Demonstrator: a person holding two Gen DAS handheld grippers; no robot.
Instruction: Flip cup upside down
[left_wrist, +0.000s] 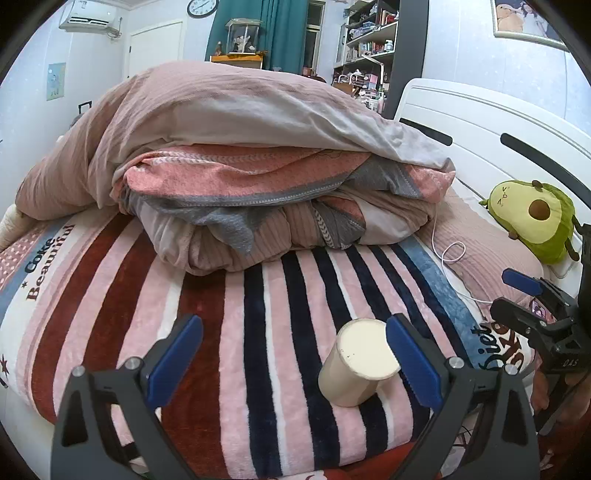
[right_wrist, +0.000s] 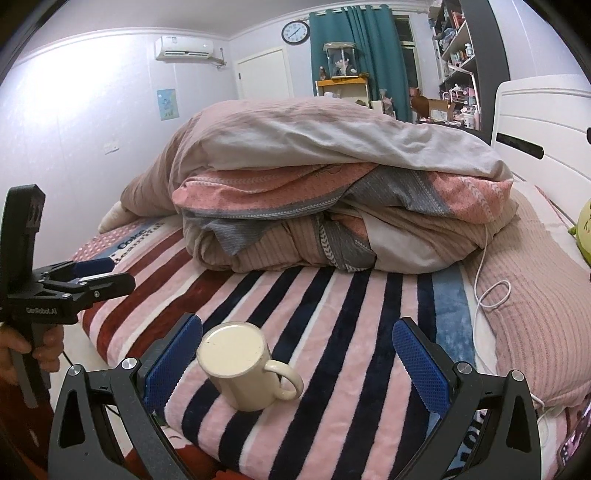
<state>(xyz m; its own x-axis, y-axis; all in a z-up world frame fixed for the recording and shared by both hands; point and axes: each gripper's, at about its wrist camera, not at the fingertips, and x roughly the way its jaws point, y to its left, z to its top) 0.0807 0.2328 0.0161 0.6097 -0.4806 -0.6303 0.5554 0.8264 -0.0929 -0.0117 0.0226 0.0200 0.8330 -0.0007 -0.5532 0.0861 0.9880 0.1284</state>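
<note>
A cream mug (right_wrist: 240, 365) stands upside down on the striped blanket (right_wrist: 332, 332), flat base up, handle pointing right. In the left wrist view the mug (left_wrist: 354, 363) sits just inside the right blue finger. My left gripper (left_wrist: 295, 354) is open and holds nothing; it also shows at the left of the right wrist view (right_wrist: 92, 275). My right gripper (right_wrist: 295, 354) is open and empty, with the mug near its left finger. It shows at the right edge of the left wrist view (left_wrist: 517, 291).
A heap of folded pink and grey duvets (right_wrist: 325, 192) fills the bed behind the mug. A pink pillow (right_wrist: 535, 295) with a white cable (right_wrist: 487, 291) lies at the right, by an avocado plush (left_wrist: 535, 218) and the white headboard (left_wrist: 480, 122).
</note>
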